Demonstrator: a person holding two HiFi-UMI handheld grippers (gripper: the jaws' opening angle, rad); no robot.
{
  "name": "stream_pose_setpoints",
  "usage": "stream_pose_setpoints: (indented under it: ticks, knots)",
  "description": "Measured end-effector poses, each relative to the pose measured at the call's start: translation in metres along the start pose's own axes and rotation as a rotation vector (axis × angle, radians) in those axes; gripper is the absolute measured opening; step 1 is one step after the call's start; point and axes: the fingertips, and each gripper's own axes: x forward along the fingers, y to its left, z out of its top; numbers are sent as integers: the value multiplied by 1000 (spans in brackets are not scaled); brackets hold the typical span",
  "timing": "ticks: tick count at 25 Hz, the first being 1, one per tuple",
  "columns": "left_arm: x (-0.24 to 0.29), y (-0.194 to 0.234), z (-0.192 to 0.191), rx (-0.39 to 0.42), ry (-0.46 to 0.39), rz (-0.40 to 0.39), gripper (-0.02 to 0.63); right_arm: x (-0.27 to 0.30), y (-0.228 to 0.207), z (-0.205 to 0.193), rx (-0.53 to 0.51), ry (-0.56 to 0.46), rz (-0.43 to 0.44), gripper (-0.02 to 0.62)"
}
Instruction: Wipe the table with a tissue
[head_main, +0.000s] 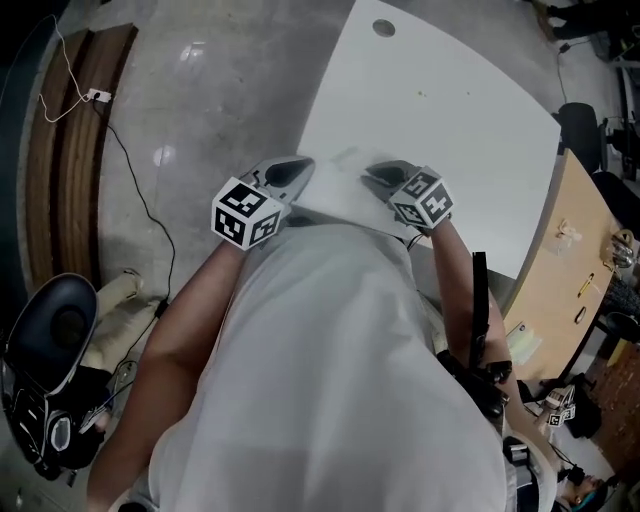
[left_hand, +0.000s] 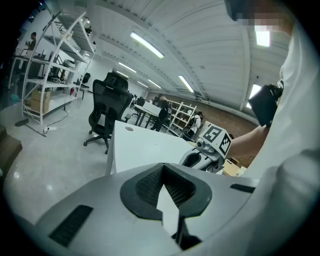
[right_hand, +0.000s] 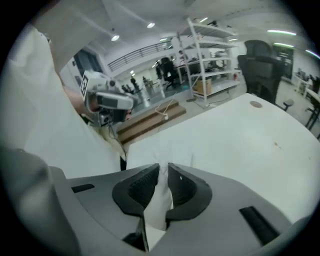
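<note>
A white tissue (head_main: 335, 196) is stretched between my two grippers at the near edge of the white table (head_main: 440, 110). My left gripper (head_main: 297, 168) is shut on the tissue's left end; in the left gripper view a white strip of tissue (left_hand: 167, 210) is pinched between its dark pads (left_hand: 145, 185). My right gripper (head_main: 378, 172) is shut on the right end, and in the right gripper view the tissue (right_hand: 160, 197) bunches up between the pads and spreads out over the table (right_hand: 240, 145) ahead. Each gripper appears in the other's view: the right gripper (left_hand: 200, 157) and the left gripper (right_hand: 107, 102).
A round cable hole (head_main: 384, 27) marks the table's far end. A wooden desk (head_main: 570, 270) with small items stands to the right. On the floor to the left lie wooden boards (head_main: 70, 150) and a cable (head_main: 130, 190). A black office chair (left_hand: 107, 107) and a metal shelf rack (left_hand: 50, 60) stand beyond.
</note>
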Motion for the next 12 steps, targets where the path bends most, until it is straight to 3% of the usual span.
stream_pose_setpoints:
  ticks: [5,12]
  knots:
    - [9,0,2,13,19,-23,5,-52,-53,-15,237,-190,-174,59]
    - [36,-14,8,66,54,-116,6,-85,-65,-52,377,-277,-320,60]
